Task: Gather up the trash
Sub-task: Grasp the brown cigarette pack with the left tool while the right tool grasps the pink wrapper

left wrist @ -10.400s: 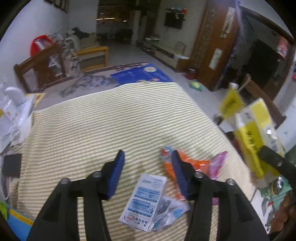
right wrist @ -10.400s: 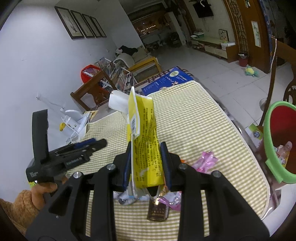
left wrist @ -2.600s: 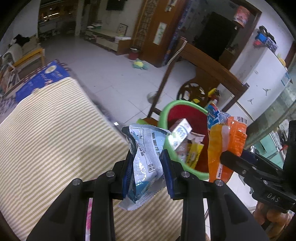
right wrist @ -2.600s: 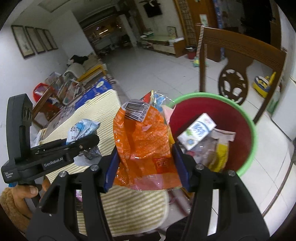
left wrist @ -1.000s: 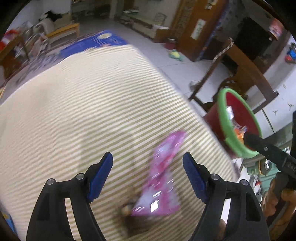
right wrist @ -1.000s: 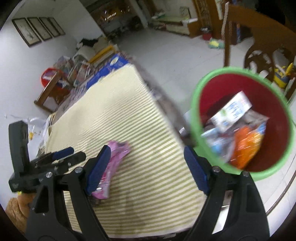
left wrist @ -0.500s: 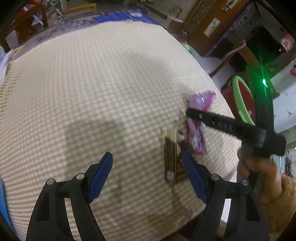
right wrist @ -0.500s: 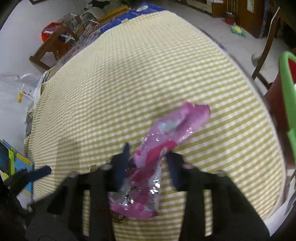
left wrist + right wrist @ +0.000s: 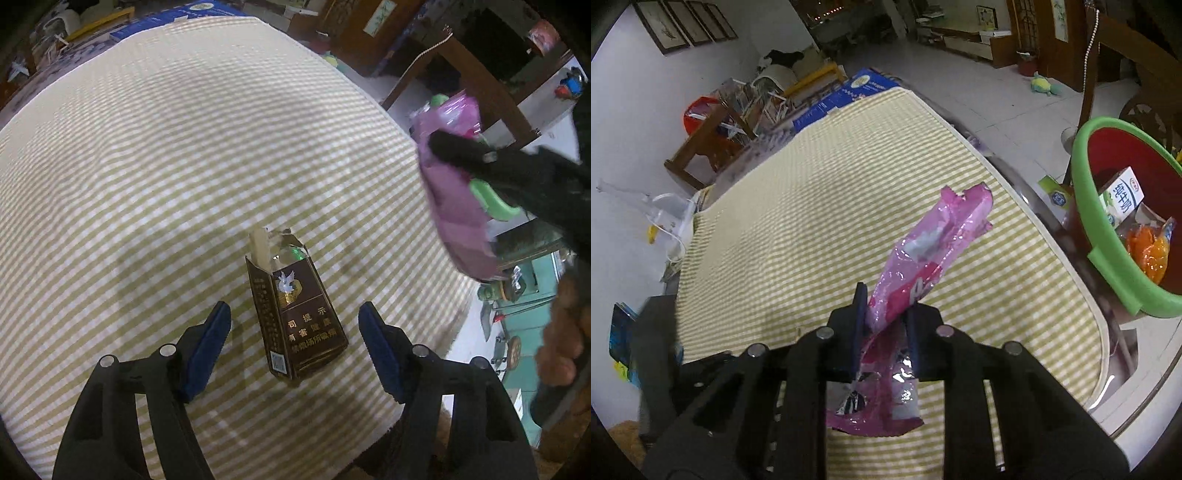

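**Colours on the checked table**

The tablecloth (image 9: pixel 812 229) is olive-yellow and white check. The wrapper (image 9: pixel 934 251) is glossy pink with white patches. The cigarette pack (image 9: pixel 295 314), at 6 o'clock in the left wrist view, is dark brown with gold lettering. At 3 o'clock in the right wrist view, the bin (image 9: pixel 1108 258) is red with a bright green rim.
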Tool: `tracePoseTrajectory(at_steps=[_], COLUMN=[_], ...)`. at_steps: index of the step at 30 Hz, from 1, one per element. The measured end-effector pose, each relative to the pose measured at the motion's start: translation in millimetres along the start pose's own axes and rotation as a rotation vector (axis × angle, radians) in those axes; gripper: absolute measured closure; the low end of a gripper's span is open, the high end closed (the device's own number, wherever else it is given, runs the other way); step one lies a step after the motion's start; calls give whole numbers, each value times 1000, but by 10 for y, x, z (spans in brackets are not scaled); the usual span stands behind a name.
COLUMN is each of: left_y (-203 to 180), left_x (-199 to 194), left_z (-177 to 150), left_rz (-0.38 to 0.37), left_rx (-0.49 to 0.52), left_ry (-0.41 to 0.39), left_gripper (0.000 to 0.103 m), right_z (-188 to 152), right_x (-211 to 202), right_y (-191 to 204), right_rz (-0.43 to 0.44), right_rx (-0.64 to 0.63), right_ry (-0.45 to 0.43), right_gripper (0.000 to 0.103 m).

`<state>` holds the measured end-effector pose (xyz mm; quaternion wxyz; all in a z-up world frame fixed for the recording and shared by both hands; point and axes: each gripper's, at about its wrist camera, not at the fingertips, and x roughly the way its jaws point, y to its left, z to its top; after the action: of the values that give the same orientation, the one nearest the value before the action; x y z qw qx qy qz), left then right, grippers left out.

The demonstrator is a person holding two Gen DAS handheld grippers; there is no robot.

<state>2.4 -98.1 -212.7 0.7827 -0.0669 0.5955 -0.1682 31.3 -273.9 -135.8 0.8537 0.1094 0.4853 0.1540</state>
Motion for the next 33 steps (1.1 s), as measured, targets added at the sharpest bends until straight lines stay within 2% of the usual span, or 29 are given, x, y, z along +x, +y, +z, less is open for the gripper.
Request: tracePoseTrajectory(at_steps=[5, 7, 9, 14, 16, 24, 25, 27, 31, 33], left_y=[-151, -199, -191, -153, -30, 207, 213, 227, 140, 62], left_x=[196, 237, 222, 147, 63, -118, -143, -177, -135, -45], left_z=[18, 27, -21, -113, -158, -107, -99, -89, -68, -35], left_rz=[44, 40, 24, 18, 20, 44, 48, 42, 50, 60], left_rx=[6, -7, -10, -28, -48, -110, -104, -94, -41, -15], left_ry=[24, 23, 17, -2, -14, -65, -75, -86, -72, -51], left_gripper=[42, 43, 57, 62, 92, 91, 84, 55, 48, 40], right_z=[-10, -3, 0, -11, -21, -12, -11, -9, -3, -4], right_x=[-64, -35, -4, 55, 65, 29, 16, -18, -58, -72], right_y=[37, 54, 87, 193, 231, 240, 220, 184, 129, 87], right_rz=[5, 15, 24, 52, 62, 77, 76, 69, 58, 54], right_rx=[-33, -34, -39, -76, -86, -76, -73, -68, -51, -39], right_ry=[-13, -7, -1, 19, 22, 12, 9, 2, -8, -10], right_gripper=[82, 82, 82, 82, 82, 82, 81, 80, 80, 80])
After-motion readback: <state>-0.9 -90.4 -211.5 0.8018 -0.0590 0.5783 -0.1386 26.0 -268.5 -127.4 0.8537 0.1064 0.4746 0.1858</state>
